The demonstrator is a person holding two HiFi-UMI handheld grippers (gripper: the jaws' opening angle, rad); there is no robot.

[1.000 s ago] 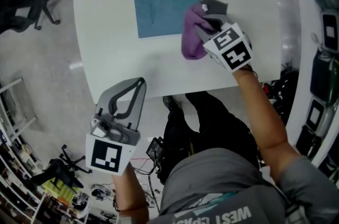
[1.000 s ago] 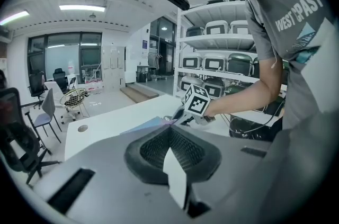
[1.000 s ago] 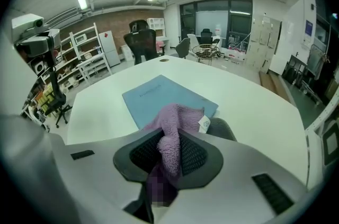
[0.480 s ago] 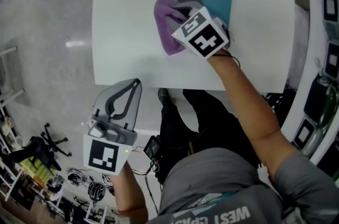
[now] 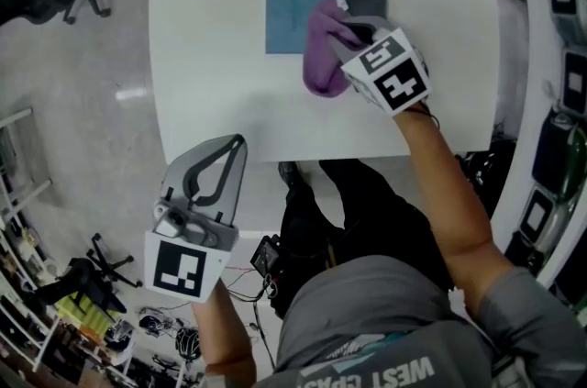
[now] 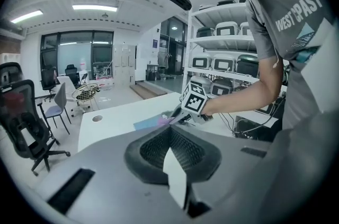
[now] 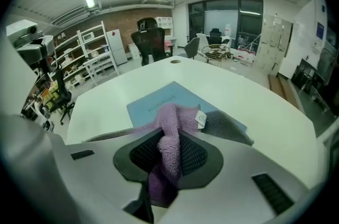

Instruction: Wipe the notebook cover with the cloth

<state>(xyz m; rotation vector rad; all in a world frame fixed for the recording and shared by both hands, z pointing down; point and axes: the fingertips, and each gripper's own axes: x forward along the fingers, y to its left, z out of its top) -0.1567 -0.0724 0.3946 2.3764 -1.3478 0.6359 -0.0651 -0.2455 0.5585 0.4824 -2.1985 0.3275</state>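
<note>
Wiping underway: R gripper (image 5: 353, 17) pinches purple cloth (image 5: 321, 56) on notebook (image 5: 289, 10) right edge, upper centre; left part prob unwiped (L gripper (image 5: 238, 141) pressed together, idle)

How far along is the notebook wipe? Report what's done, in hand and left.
Done: the right gripper has its fingers shut on the purple cloth.
In hand: the cloth lies over the right end of the blue notebook and reaches past its near edge.
Left: most of the cover lies bare; whether it has been wiped doesn't show.
The left gripper waits near the table edge, shut, empty.
</note>
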